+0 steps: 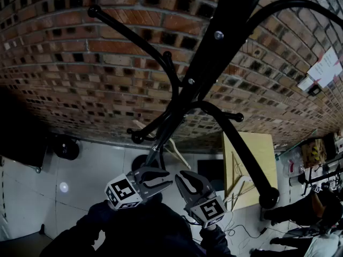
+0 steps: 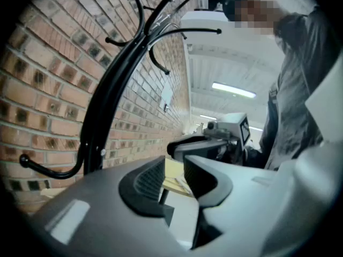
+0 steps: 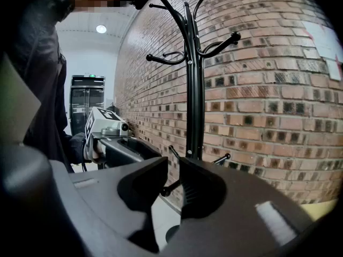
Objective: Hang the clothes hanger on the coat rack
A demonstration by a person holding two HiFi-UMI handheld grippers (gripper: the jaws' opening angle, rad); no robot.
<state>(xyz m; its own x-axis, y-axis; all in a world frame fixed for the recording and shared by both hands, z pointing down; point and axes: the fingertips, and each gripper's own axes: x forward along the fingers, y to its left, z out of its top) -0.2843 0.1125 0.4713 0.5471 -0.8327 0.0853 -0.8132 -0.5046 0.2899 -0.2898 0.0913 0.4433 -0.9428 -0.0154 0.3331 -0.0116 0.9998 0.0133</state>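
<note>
The black coat rack (image 1: pixel 214 52) stands against the brick wall, its curved hooks spreading over me in the head view. A pale wooden piece that looks like a hanger (image 1: pixel 177 153) shows low beside the pole, partly hidden by it. My left gripper (image 1: pixel 167 178) and right gripper (image 1: pixel 186 176) are side by side below the rack, tips nearly facing. Both are open with a narrow gap and nothing between the jaws. In the left gripper view, the left gripper (image 2: pixel 174 170) looks past the rack (image 2: pixel 115 84). In the right gripper view, the right gripper (image 3: pixel 172 173) faces the pole (image 3: pixel 194 79).
A yellow table (image 1: pixel 257 143) to the right of the rack carries thin hanger-like shapes. A dark round object (image 1: pixel 67 146) lies on the pale floor at left. Another person (image 1: pixel 316 208) and clutter are at the far right. Papers (image 1: pixel 327 68) hang on the wall.
</note>
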